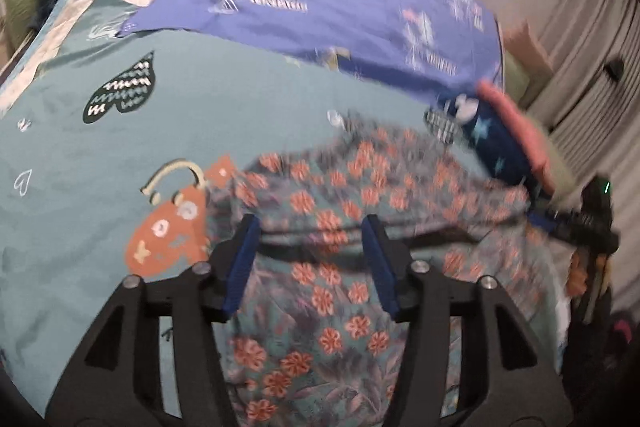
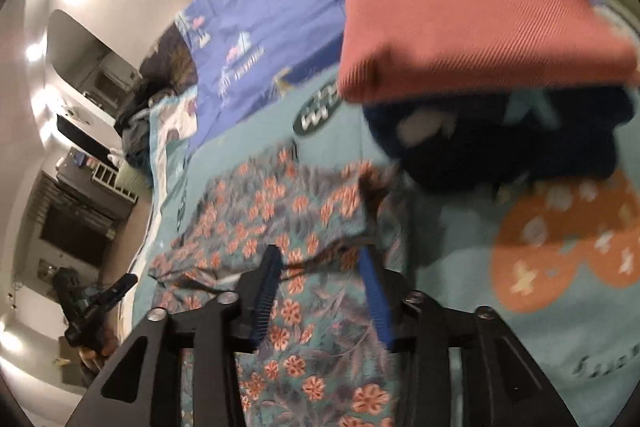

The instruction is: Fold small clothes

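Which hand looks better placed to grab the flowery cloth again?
Probably either: left tongs and right tongs both stand open over a fold of the floral garment, pads not pressing it.

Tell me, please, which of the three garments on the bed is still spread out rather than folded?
The floral garment beneath both grippers; the pink one and navy one are folded and stacked.

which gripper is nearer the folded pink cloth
Right. The right gripper sits just below the pink cloth; the left gripper is across the floral garment from it.
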